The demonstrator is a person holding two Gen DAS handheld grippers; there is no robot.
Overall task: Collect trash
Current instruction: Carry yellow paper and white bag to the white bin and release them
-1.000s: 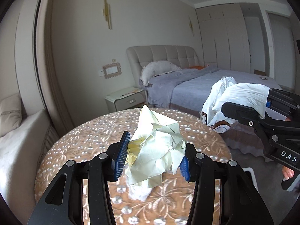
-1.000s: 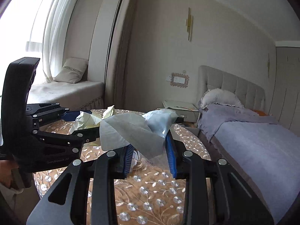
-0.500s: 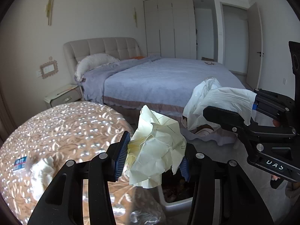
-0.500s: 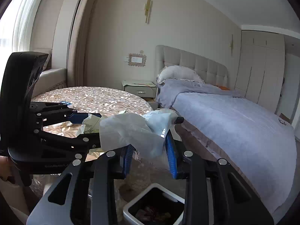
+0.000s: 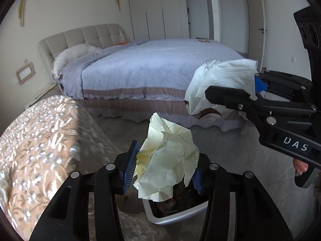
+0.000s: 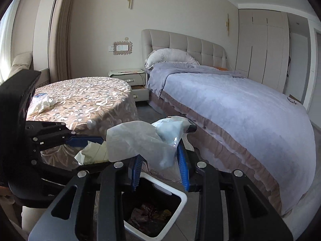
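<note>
My left gripper (image 5: 163, 170) is shut on a crumpled pale yellow paper (image 5: 166, 160) and holds it above the white trash bin (image 5: 174, 215). My right gripper (image 6: 160, 166) is shut on a white plastic wrapper (image 6: 140, 140) and holds it above the same bin (image 6: 172, 219), which has dark trash inside. The right gripper also shows in the left wrist view (image 5: 254, 92) with the wrapper (image 5: 216, 80). The left gripper and its paper (image 6: 94, 152) show at the left of the right wrist view.
A round table with a floral cloth (image 6: 84, 98) stands left of the bin, with a crumpled tissue (image 6: 45, 102) and a small packet on it. A bed with a lavender cover (image 6: 240, 108) lies to the right. A nightstand (image 6: 128, 76) stands behind.
Both grippers have swung away from the table top and out over the trash bin on the floor, each still holding its piece of trash.
</note>
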